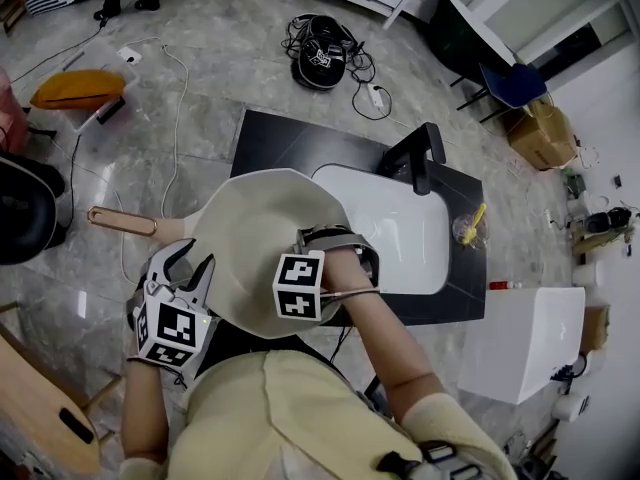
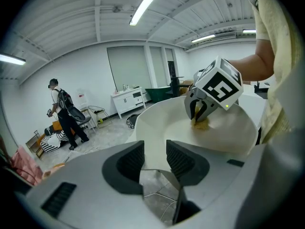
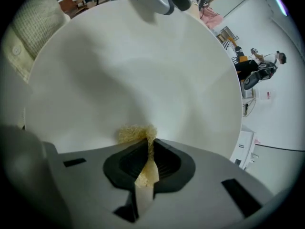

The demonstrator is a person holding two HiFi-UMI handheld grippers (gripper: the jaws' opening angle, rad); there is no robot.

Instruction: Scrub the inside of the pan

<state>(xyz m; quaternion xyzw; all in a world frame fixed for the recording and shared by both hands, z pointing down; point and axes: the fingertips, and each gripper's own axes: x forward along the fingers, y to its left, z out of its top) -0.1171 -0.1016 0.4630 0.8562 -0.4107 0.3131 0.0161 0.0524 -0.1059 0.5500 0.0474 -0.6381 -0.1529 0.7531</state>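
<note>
One cream pan sits tilted just left of the single white sink. The left gripper pinches the pan's near-left rim. The right gripper clamps one yellow scrubber, which presses against the pan's inside.

Creams, greys and one straw yellow

The cream-white round pan has a coppery-pink handle. The straw-yellow fibrous scrub pad is the brightest tone. The right gripper and left gripper are grey, with black ribbed pads and black-and-white square markers.
</note>
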